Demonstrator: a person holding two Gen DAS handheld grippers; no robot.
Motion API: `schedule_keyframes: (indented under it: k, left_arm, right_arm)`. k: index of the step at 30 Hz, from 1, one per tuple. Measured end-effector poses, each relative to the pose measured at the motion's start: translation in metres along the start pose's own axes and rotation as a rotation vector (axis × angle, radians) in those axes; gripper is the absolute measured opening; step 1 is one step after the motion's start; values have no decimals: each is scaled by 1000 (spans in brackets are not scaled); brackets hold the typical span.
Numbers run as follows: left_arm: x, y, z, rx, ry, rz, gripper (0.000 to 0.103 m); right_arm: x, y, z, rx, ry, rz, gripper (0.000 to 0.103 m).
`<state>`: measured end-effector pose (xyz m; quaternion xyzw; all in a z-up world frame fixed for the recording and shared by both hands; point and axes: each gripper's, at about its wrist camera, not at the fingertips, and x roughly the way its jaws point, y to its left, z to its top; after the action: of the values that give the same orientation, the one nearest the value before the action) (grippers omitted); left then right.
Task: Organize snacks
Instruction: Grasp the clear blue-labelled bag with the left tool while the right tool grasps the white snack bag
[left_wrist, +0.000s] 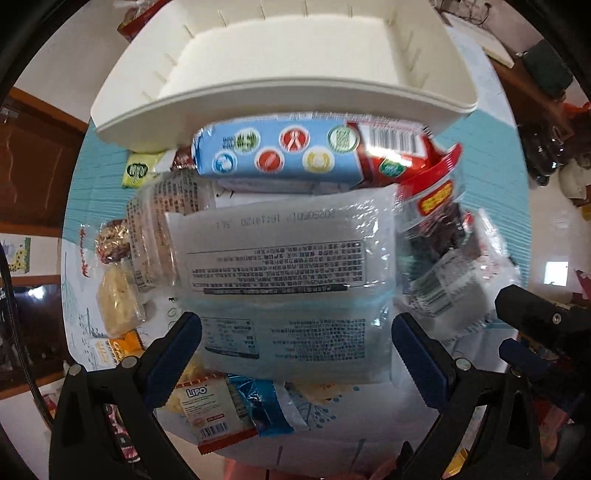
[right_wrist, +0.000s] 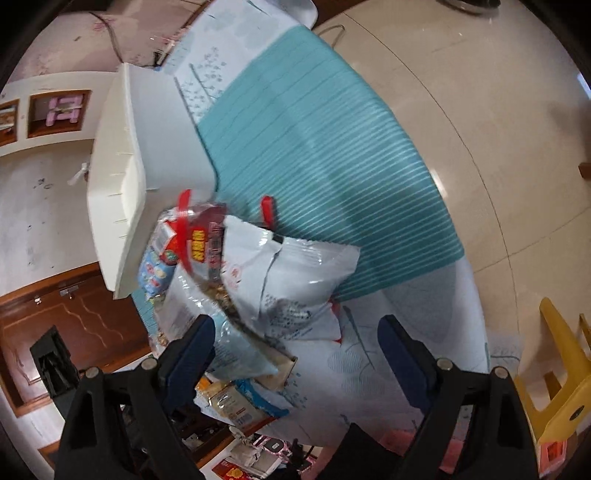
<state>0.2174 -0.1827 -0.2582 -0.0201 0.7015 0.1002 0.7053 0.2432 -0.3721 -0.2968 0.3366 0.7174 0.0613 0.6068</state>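
Observation:
A heap of snacks lies on the table in front of a cream plastic bin. My left gripper points straight down over the heap. Its jaws stand wide around a large clear-and-white pack with printed text, and the pads are not pressing it. Behind that pack lie a blue box with round badges and a red packet. My right gripper is open above the tablecloth, with nothing between its fingers. A crumpled white bag lies just ahead of it, beside a red-trimmed clear pack.
Small snacks lie left of the heap: a green sachet, gold-wrapped sweets and a Lipo pack. A teal striped cloth covers the table beyond the bag. A yellow stool stands on the floor at the right.

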Motion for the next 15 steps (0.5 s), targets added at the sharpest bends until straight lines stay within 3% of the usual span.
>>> schedule_keyframes:
  k: [15]
  left_arm:
    - [28,-18,18,24,19,57,103]
  right_arm:
    - [32,7,18,34,21,-53,90]
